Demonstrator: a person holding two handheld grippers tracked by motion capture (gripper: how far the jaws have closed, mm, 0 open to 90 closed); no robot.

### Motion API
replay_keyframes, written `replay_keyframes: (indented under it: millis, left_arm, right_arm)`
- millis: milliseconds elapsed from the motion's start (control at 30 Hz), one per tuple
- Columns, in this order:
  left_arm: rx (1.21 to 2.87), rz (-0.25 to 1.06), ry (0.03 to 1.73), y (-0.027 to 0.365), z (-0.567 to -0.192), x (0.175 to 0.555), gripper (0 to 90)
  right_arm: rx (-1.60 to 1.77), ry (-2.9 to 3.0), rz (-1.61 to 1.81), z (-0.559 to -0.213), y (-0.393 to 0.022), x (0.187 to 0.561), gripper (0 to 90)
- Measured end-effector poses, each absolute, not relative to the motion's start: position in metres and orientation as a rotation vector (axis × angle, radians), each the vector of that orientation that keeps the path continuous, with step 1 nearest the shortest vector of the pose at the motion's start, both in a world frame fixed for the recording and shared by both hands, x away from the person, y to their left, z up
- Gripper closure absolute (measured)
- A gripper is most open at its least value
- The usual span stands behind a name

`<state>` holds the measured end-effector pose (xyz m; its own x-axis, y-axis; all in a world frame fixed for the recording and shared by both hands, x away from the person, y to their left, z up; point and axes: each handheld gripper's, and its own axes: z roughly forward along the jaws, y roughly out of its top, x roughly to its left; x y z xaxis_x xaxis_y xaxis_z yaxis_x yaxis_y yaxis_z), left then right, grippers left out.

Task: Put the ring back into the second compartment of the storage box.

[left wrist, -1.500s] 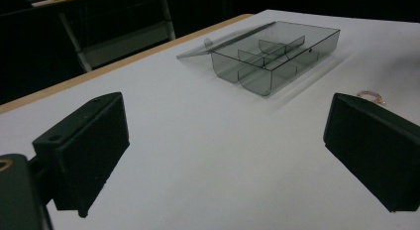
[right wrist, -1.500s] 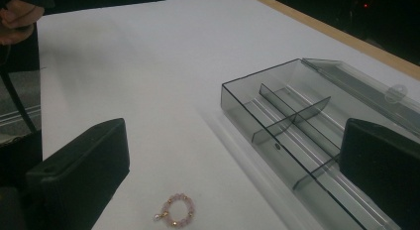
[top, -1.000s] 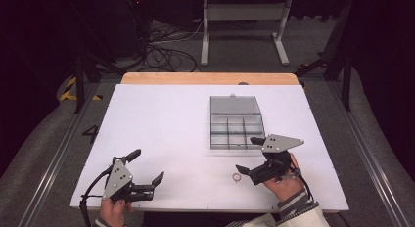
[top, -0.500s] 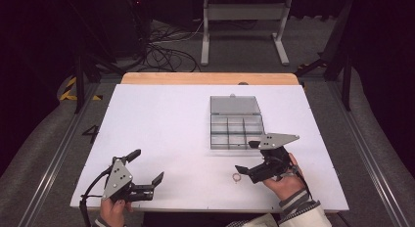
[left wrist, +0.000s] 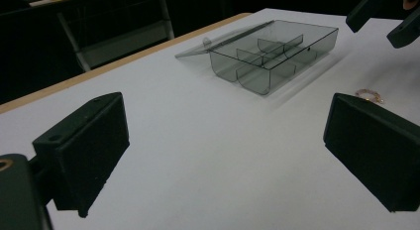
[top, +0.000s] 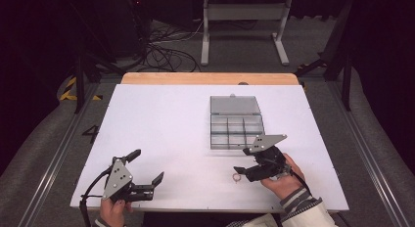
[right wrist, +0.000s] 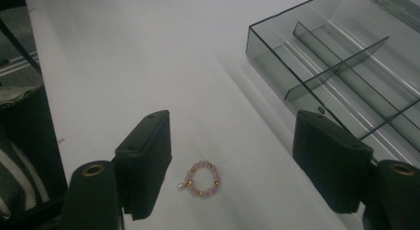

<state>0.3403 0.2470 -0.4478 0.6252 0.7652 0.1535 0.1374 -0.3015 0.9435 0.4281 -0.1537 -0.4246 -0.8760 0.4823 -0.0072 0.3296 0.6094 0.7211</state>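
Low over the white bench, the right hand-held gripper has just been closing, part-open jaws flanking an ungripped pink bead ring; the left hand-held gripper gapes wide, empty.

Bright, even overhead light on the white table — dark surroundings, soft shadows, slight blur.

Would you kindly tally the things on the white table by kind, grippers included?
Grippers: 2, left gripper and right gripper
Compartment box: 1
Bead ring: 1
Total: 4
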Motion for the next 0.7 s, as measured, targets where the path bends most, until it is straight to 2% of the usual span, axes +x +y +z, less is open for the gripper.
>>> replay_keyframes:
  millis: [700]
  left_arm:
    - [1.802,0.745,0.727,0.247,-0.448,0.341,4.3]
  right_arm:
    - [0.646,2.774,0.894,-0.439,-0.138,0.436,49.9]
